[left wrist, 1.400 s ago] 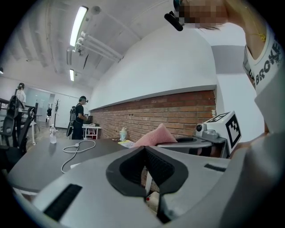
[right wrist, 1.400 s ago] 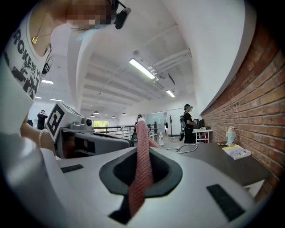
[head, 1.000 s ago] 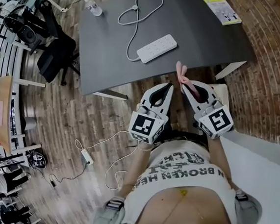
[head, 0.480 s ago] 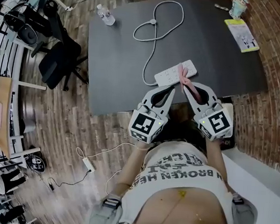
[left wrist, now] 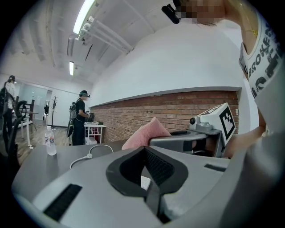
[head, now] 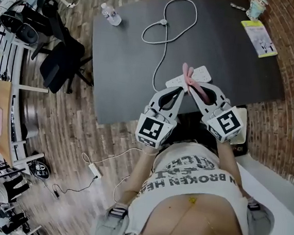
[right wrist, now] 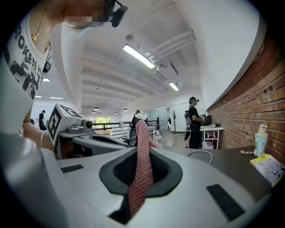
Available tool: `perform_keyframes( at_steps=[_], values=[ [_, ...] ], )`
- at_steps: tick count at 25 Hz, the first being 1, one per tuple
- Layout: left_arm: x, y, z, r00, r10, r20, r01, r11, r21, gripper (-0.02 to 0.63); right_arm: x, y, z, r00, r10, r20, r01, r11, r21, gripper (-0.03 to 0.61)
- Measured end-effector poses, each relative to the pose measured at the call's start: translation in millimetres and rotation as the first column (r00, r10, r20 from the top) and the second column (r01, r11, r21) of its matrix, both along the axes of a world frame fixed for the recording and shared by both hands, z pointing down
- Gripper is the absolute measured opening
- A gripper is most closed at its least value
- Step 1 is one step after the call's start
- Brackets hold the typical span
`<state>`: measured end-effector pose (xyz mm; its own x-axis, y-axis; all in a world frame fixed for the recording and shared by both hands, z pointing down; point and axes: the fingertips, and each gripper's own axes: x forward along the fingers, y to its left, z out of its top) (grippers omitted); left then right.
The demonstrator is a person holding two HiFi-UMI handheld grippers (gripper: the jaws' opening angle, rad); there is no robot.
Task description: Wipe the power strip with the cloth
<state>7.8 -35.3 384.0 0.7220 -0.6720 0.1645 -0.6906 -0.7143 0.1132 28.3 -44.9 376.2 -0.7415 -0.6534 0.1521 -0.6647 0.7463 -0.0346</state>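
Clamping pink cloth (head: 191, 80), right claw (head: 193, 90) above dark table (head: 128, 45); left claw (head: 179, 90) closed, empty; wood floor (head: 78, 133), brick wall (right wrist: 262, 89).

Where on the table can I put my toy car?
The table has two bare patches: the left part, from the bottle to the cable, and the right part, between the power strip and the booklet. It's crowded front middle, where the left gripper and the right gripper with the cloth are by the strip.
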Motion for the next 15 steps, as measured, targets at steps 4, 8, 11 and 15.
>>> perform_keyframes(
  at_steps=[4, 8, 11, 15],
  values=[
    [-9, -17, 0, 0.999, -0.052, -0.007, 0.052, 0.999, -0.001, 0.008, -12, -15, 0, 0.998, -0.052, -0.036, 0.052, 0.999, 0.001, 0.017],
    [-16, -30, 1, 0.997, -0.079, -0.014, 0.079, 0.997, -0.005, 0.008, -18, -27, 3, 0.996, -0.081, -0.037, 0.081, 0.997, -0.013, 0.017],
    [-21, -36, 5, 0.995, -0.101, -0.013, 0.101, 0.995, -0.008, 0.008, -21, -32, 10, 0.994, -0.101, -0.047, 0.100, 0.995, -0.029, 0.017],
    [-26, -40, 16, 0.992, -0.122, -0.007, 0.122, 0.992, -0.021, 0.008, -25, -38, 22, 0.989, -0.131, -0.075, 0.127, 0.991, -0.053, 0.017]
  ],
)
